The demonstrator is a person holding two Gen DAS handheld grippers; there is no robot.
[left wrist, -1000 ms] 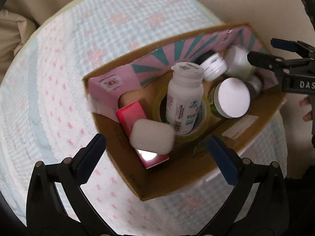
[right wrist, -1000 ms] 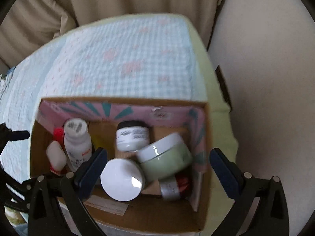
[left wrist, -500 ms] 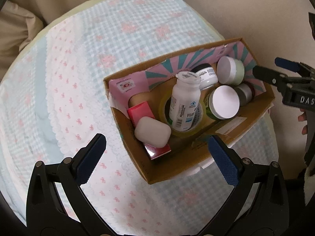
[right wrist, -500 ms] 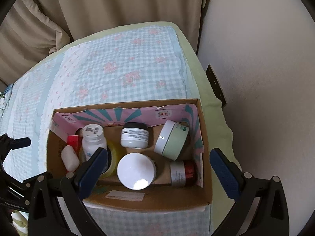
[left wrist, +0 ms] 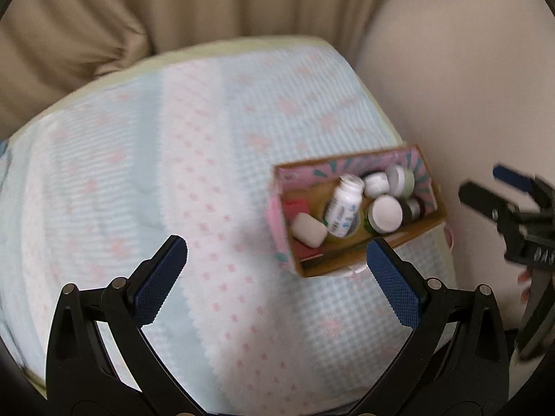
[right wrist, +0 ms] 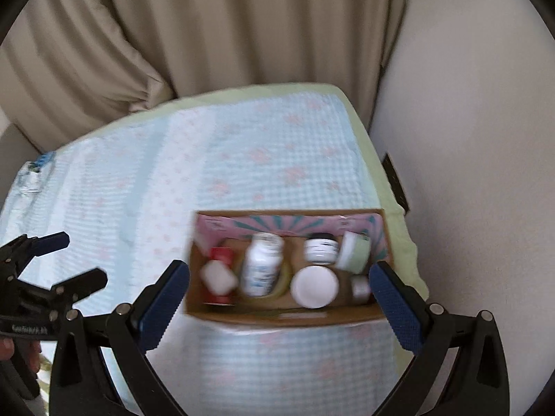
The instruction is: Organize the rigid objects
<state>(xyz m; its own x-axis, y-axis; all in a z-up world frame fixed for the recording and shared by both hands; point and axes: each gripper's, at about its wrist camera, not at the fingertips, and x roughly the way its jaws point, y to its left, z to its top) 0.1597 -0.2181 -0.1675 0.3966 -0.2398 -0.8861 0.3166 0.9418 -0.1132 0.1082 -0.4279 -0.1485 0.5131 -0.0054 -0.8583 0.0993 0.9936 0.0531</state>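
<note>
A cardboard box (left wrist: 347,263) (right wrist: 288,313) with a pink and teal lining sits near the right edge of a bed. Inside lie a white pill bottle (left wrist: 343,209) (right wrist: 260,267), a white rounded case (left wrist: 309,231) (right wrist: 219,277) on a red box (left wrist: 297,206) (right wrist: 221,254), a white-lidded jar (left wrist: 384,213) (right wrist: 314,286), a pale green jar (left wrist: 402,180) (right wrist: 353,251) and a dark-lidded jar (right wrist: 321,248). My left gripper (left wrist: 274,267) (right wrist: 69,263) is open and empty, high above the bed left of the box. My right gripper (right wrist: 279,293) (left wrist: 485,187) is open and empty, above the box's near side.
The bed carries a pale blue checked cover (left wrist: 173,173) (right wrist: 242,159) with pink flowers. Beige curtains (right wrist: 208,27) hang behind it and a plain wall (right wrist: 468,138) stands close to the right. A person's fingers (right wrist: 20,350) grip the left tool.
Both grippers have pulled up and back from the box, which now looks much smaller. The left view has swung left over the bedcover. Contents of the box stay put.
</note>
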